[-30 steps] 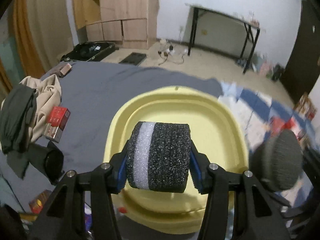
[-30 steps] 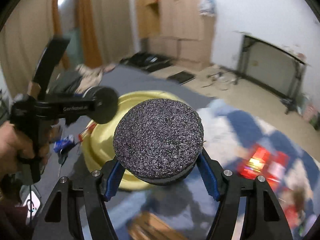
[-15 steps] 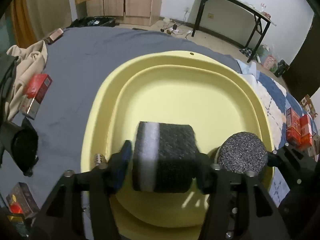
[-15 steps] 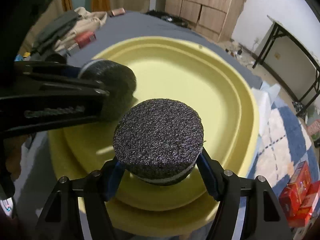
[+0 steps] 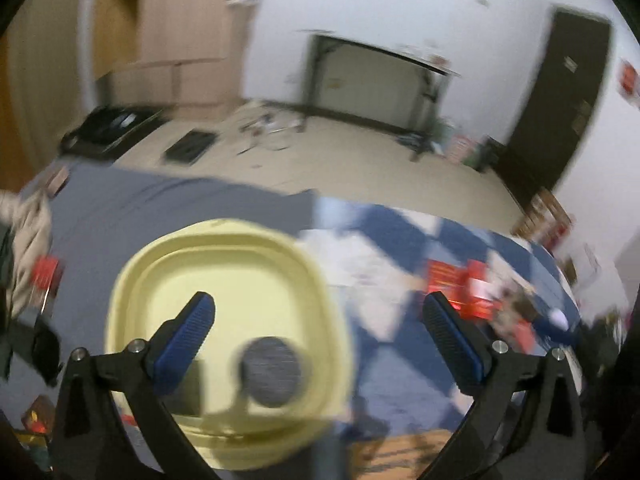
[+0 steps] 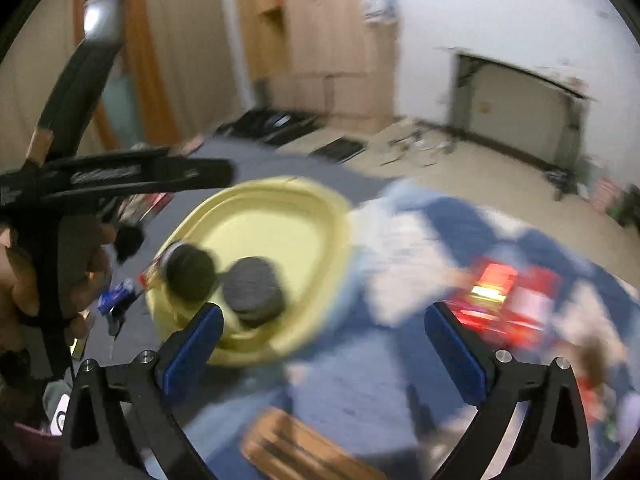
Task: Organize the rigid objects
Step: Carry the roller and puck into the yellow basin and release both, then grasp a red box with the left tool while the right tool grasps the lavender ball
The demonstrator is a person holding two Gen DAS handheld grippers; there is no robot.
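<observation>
Dim indoor light, heavy motion blur, fisheye-curved dark corners, perhaps red glare.

We look through two fisheye lenses, one riding behind each gripper and aimed forward and downward along its fingers, whose blue pads frame the lower corners of both views. Our left view sits above the near edge of the yellow tray, with the room's black table beyond. Our right view stands a little further off to the right, seeing the same tray from its side, plus the left gripper. Both views are motion-blurred and share the tray, the patterned blue cloth and the far wall.
</observation>
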